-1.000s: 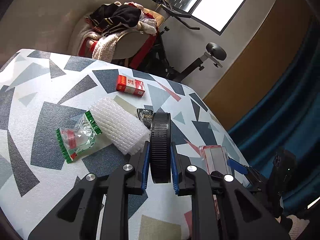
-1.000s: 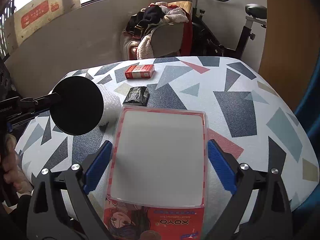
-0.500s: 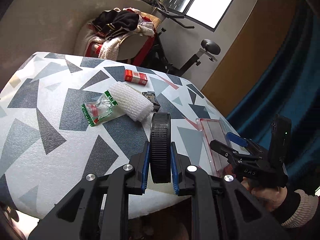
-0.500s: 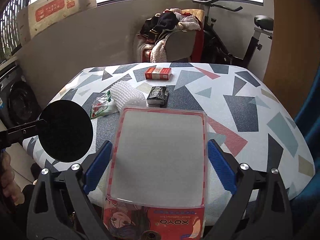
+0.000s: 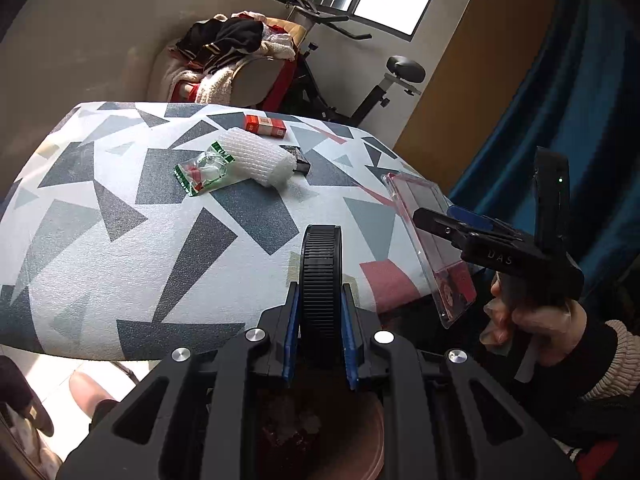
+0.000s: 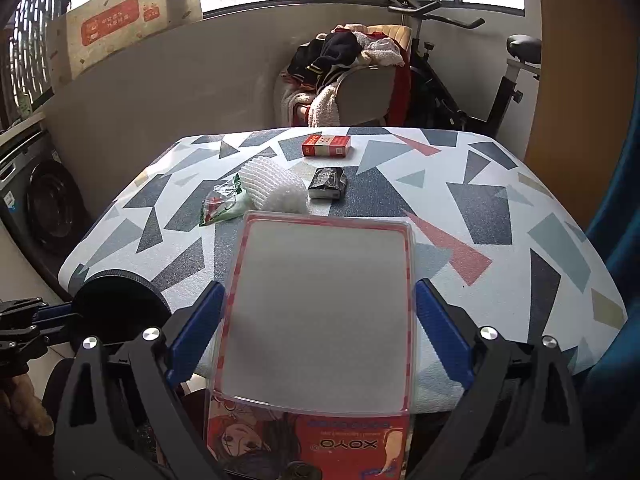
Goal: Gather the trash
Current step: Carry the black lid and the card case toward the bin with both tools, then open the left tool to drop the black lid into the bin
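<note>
The left tongs (image 5: 320, 344) pinch a black ribbed lid (image 5: 321, 264) on edge, just off the near edge of the tabletop (image 5: 100, 240). The right tongs (image 6: 320, 332) clamp a clear plastic package (image 6: 320, 312) w/ red card. Still on the tabletop, far side: candy wrapper (image 5: 202, 171), white foam net (image 5: 256, 156), red box (image 5: 265, 125), and a small black packet (image 6: 329, 183), probably a wrapper. A brownish bin (image 5: 372, 436) is below the left tongs.

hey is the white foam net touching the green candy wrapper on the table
Touching. In the left wrist view the white foam net lies against the green candy wrapper with no tablecloth showing between them; the right wrist view shows them overlapping too.
</note>
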